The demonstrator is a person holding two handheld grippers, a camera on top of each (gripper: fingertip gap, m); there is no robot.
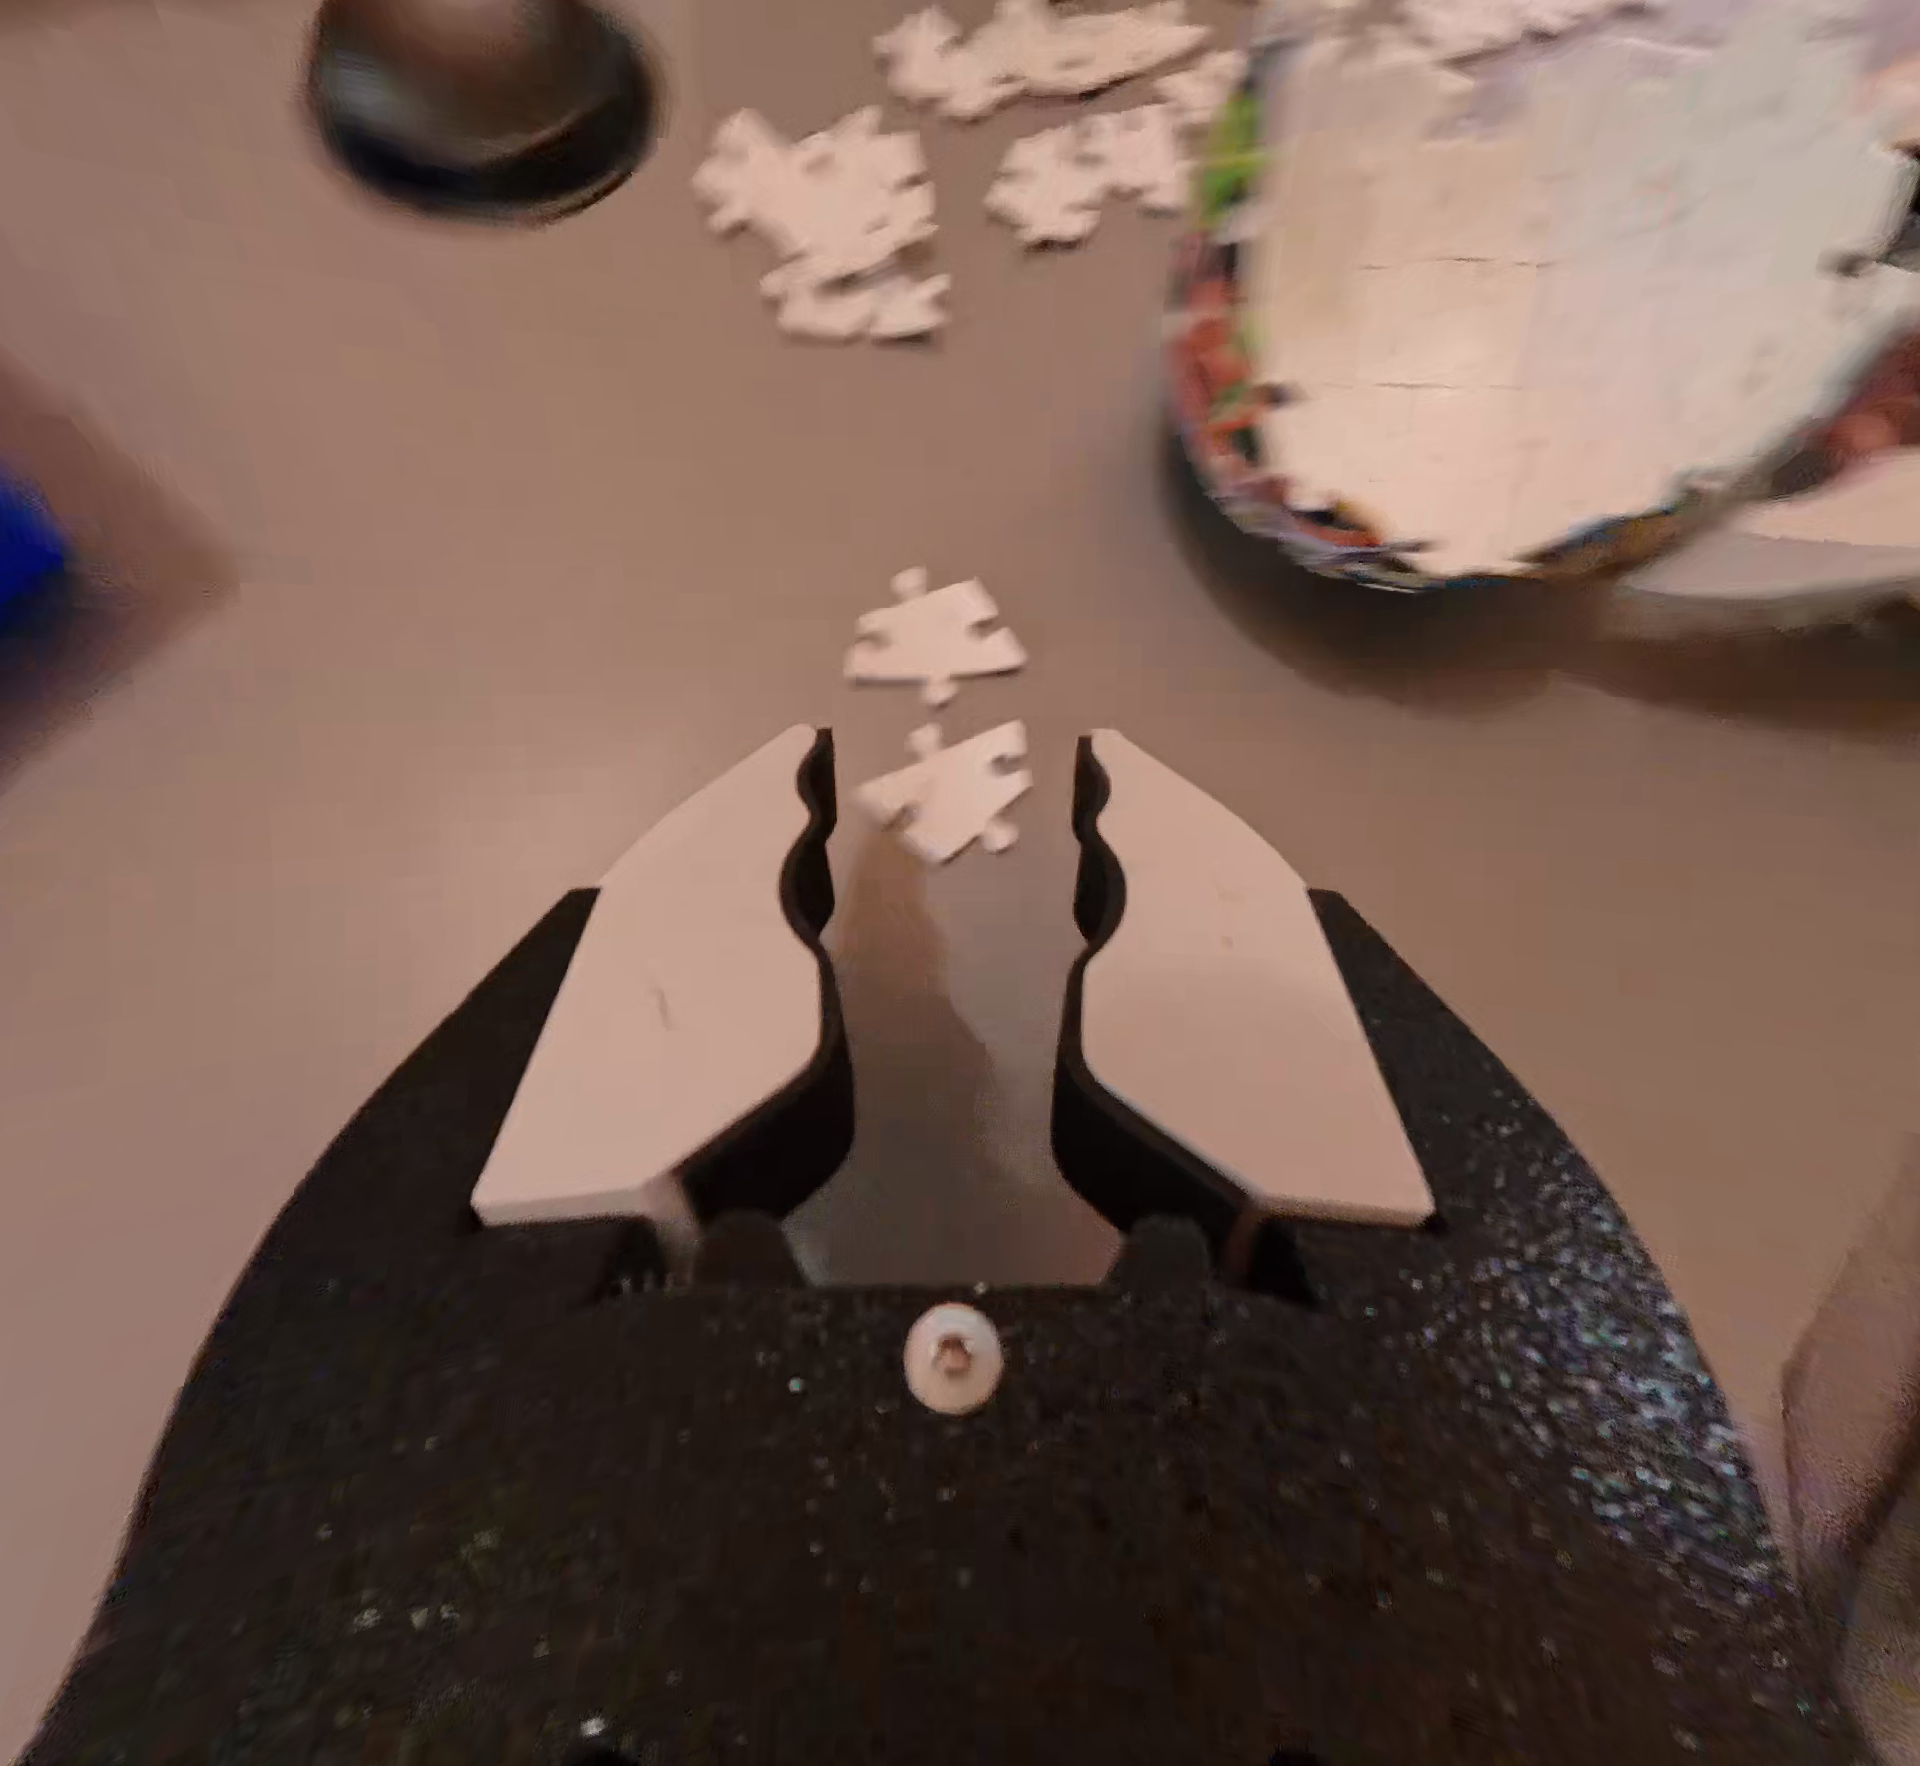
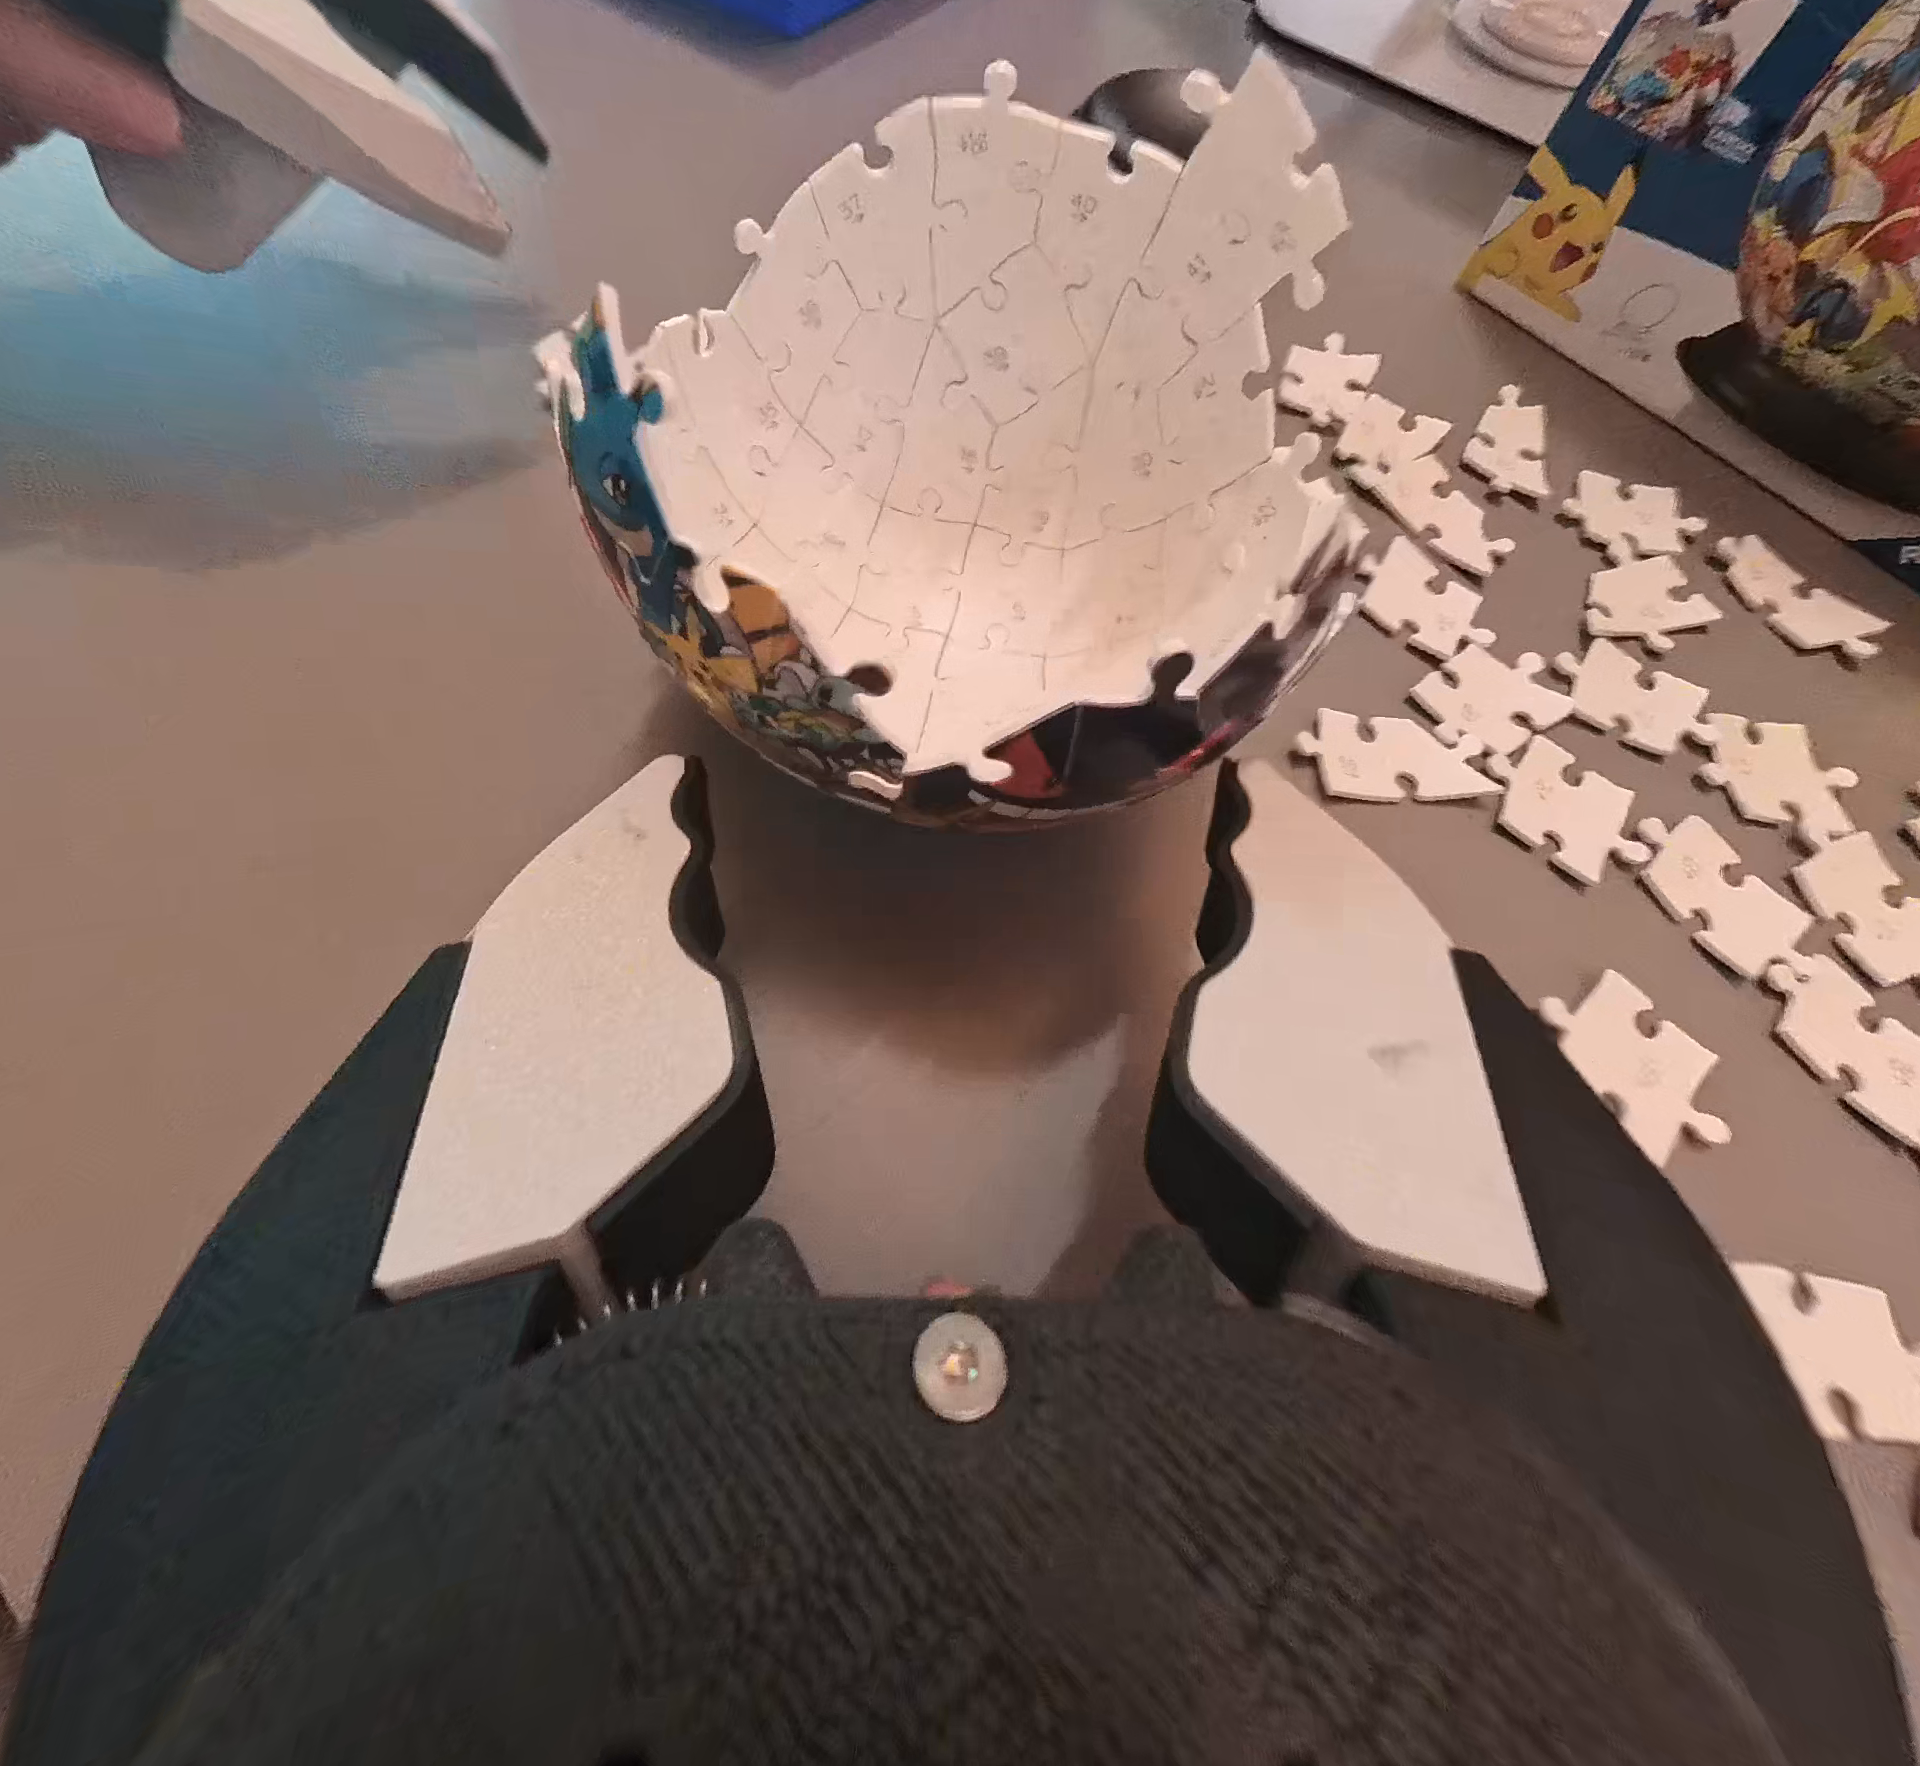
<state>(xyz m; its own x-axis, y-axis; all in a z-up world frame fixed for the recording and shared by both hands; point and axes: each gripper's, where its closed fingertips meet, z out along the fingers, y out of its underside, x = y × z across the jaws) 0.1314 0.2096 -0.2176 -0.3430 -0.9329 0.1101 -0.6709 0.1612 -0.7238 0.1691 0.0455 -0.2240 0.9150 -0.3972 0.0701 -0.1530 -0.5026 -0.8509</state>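
Grey tabletop (image 2: 312, 677) fills both views. Puzzle ball shell (image 2: 966, 490) roughly half built, upper rim ragged; many loose white pieces (image 2: 1621, 760) unplaced at right of my right view.

My left gripper (image 1: 954, 760) released, jaws apart, single piece (image 1: 951, 791) lying between tips, untouched as far as I see; second piece (image 1: 935, 638) just beyond.

My right gripper (image 2: 961, 786) released, empty, shell just ahead of tips, centre frame.

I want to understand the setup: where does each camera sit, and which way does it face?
Left wrist view: on the left gripper, looking down at two loose puzzle pieces; its open jaws show.
Right wrist view: on the right gripper, facing the half-built puzzle ball; open jaws show.
Shared: the puzzle ball, the table, the scattered pieces.
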